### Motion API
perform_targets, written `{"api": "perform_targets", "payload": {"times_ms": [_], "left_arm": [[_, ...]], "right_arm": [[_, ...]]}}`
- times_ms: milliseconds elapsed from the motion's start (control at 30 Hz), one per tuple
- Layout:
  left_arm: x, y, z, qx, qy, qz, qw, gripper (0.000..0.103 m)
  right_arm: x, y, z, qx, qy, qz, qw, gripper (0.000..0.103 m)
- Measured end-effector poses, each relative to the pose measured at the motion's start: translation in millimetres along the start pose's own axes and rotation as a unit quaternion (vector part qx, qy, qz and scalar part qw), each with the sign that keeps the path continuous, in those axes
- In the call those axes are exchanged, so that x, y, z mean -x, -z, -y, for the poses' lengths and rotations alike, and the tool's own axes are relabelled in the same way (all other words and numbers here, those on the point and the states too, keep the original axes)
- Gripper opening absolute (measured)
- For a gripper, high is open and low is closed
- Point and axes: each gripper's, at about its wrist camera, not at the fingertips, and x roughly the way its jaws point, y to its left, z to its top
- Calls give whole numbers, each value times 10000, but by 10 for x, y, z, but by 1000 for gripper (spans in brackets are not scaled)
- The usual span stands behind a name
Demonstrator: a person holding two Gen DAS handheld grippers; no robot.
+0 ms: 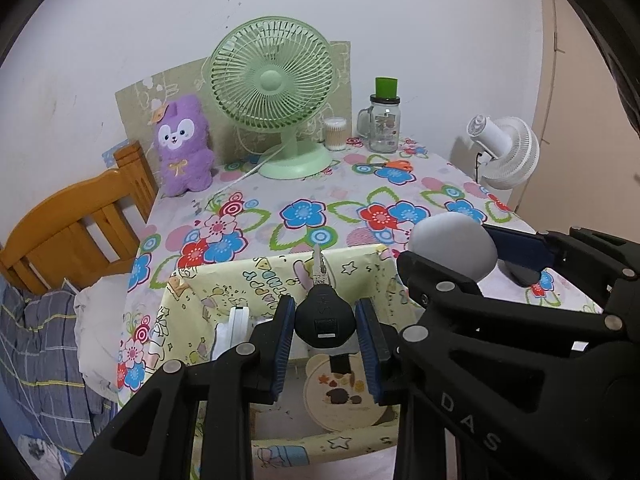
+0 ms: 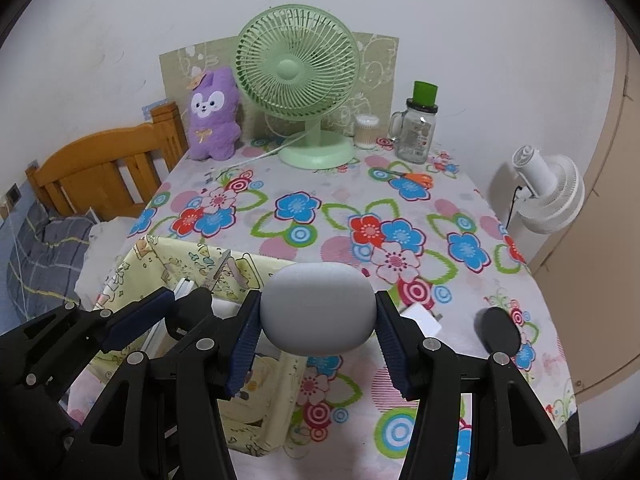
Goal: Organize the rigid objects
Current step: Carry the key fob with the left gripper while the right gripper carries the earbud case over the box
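Both hands hover at the yellow storage box [image 1: 224, 288]. The left gripper [image 1: 325, 322], clamped on a black-headed key [image 1: 325, 316], sits right above the box, blade pointing toward its far wall. The right gripper [image 2: 318, 320], clamped on a grey egg-shaped case [image 2: 318, 310], hangs just off the box's right wall.

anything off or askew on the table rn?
Nothing spilled or damaged. Only stragglers outside the yellow box: orange scissors lying loose near the glass jar, plus a white adapter and a black object on the cloth at the right.
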Motion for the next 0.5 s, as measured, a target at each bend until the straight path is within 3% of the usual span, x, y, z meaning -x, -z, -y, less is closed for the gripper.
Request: {"api": "perform_targets", "payload": {"times_ms": [500], "left_arm": [[-300, 149, -278, 227, -37, -463, 9987, 31]], "right_arm": [[-460, -1, -250, 77, -435, -363, 9984, 58]]}}
